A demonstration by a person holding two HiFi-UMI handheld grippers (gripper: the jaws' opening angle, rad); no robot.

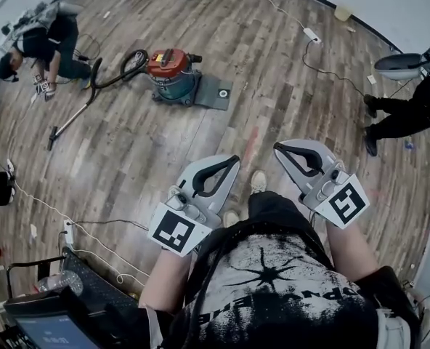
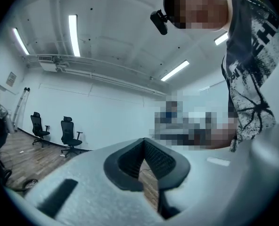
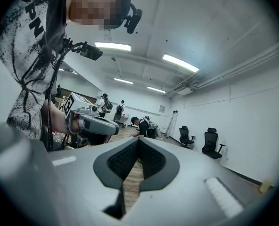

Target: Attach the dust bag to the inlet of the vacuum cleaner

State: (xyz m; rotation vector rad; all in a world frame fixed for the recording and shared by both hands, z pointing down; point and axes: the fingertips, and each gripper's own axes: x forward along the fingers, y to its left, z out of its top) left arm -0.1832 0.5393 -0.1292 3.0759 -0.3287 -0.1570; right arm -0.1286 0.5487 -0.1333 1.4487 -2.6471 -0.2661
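A vacuum cleaner (image 1: 173, 74) with a red lid and a green drum stands on the wooden floor, far ahead of me. Its black hose (image 1: 124, 65) curls off to the left. A flat dark grey dust bag (image 1: 213, 91) with a white-ringed hole lies on the floor against the drum's right side. My left gripper (image 1: 234, 159) and right gripper (image 1: 277, 147) are held close to my body, well short of both, pointing forward. Each is shut with nothing between its jaws, as the left gripper view (image 2: 143, 141) and the right gripper view (image 3: 138, 141) show. The left gripper (image 3: 89, 123) also appears in the right gripper view.
One person (image 1: 46, 43) crouches at the far left by the vacuum wand (image 1: 71, 119). Another person (image 1: 407, 110) stands at the right. Cables and a power strip (image 1: 311, 34) lie on the floor. A cart with a laptop (image 1: 51, 324) is at my lower left. Office chairs (image 2: 69, 134) line the wall.
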